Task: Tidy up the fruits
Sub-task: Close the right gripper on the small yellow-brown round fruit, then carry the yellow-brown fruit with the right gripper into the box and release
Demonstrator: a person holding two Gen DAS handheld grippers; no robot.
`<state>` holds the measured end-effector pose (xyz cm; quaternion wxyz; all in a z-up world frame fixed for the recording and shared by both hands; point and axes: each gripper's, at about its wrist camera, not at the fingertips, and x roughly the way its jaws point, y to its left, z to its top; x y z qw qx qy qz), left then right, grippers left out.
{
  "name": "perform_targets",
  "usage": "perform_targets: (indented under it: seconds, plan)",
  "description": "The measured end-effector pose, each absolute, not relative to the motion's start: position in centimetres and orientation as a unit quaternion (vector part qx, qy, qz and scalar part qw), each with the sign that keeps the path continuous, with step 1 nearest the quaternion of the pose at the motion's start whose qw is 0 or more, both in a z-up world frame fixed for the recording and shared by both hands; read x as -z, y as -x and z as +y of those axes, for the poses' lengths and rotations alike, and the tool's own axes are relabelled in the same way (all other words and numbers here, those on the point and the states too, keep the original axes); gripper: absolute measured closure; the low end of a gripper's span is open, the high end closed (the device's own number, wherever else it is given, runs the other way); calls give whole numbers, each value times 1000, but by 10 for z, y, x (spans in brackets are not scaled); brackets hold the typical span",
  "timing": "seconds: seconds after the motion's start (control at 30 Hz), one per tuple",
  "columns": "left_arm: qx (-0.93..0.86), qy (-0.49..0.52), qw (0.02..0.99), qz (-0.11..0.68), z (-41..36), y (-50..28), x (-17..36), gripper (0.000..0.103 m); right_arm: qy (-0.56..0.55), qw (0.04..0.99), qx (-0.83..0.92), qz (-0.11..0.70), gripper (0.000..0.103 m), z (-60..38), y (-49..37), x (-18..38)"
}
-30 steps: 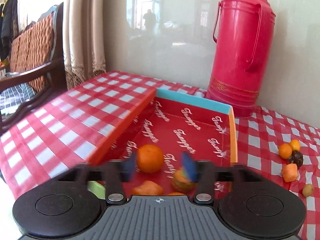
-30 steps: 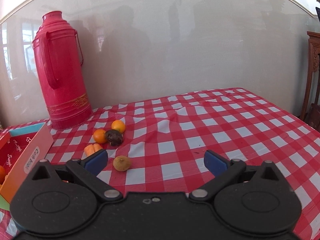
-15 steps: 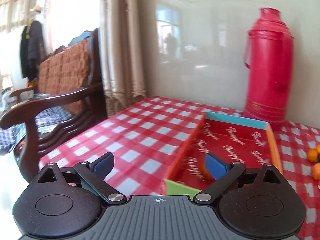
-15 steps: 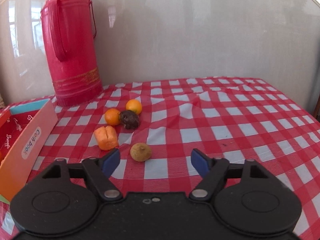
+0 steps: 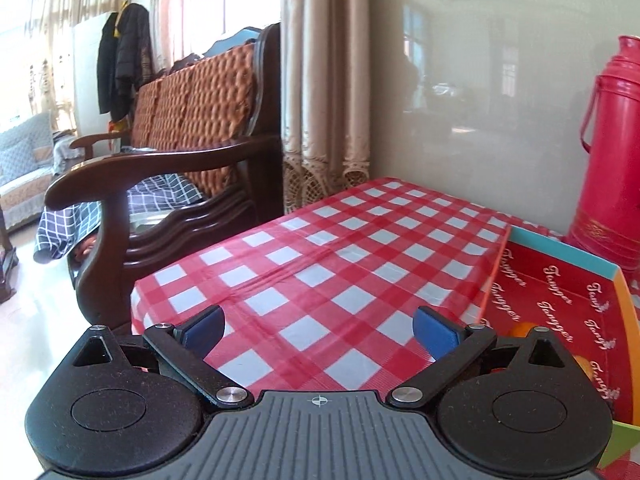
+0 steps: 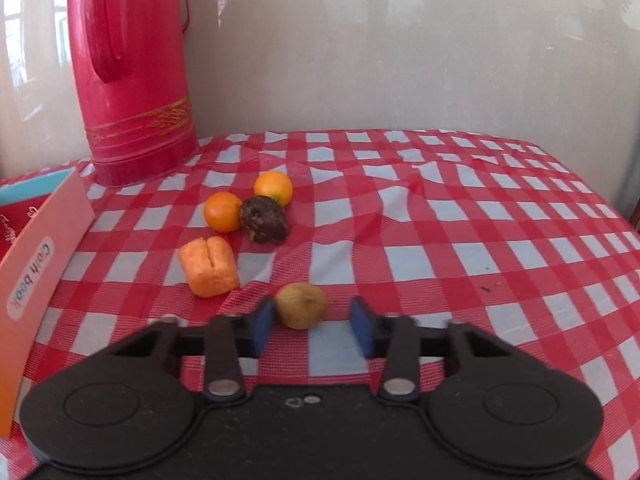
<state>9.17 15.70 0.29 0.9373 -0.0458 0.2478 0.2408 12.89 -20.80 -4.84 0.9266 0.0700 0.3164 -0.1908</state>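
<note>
Cloth (image 6: pixel 440 240): red check, wall behind.
Brown fruit (image 6: pixel 301 305): on cloth, 5 o'clock of oranges (image 6: pixel 223 212).
Right gripper (image 6: pixel 312 324): astride brown fruit, one pad touching, other just off.
Left gripper (image 5: pixel 318 330): empty, jaws opening wide; box (image 5: pixel 560 280) at 3 o'clock.

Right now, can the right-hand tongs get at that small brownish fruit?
Probably yes: the brownish fruit lies between the tips of the right tongs, nothing blocking it; the orange chunk sits clear to one side.

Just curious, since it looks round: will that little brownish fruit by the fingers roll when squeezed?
Probably apt to roll: the brownish fruit is round and sits loose on the tablecloth. Likely light, being smaller than the nearby orange.
</note>
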Motion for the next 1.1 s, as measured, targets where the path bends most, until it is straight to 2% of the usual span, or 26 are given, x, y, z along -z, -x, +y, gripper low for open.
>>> perform_targets:
  seconds: [0.23, 0.53, 0.83, 0.87, 0.97, 1.03, 1.1]
  plan:
    - [-257, 67, 928, 260, 174, -93, 2, 3, -64, 945, 167, 276, 83, -192, -121, 33]
    - [-266, 64, 925, 265, 180, -91, 6, 3, -38, 977, -13, 211, 83, -121, -104, 7]
    - [-269, 66, 923, 267, 188, -90, 7, 3, 23, 970, -113, 212, 80, -70, -101, 9]
    - [-268, 68, 923, 267, 188, -90, 7, 3, 29, 970, -113, 214, 76, -68, -101, 9]
    - [-266, 66, 924, 266, 186, -90, 6, 3, 30, 969, -112, 219, 73, -66, -100, 10]
    - [-264, 65, 925, 265, 184, -90, 6, 3, 17, 971, -106, 215, 60, -71, -99, 8]
    - [-261, 63, 926, 265, 181, -90, 5, 3, 6, 975, -93, 202, 31, -76, -96, 6]
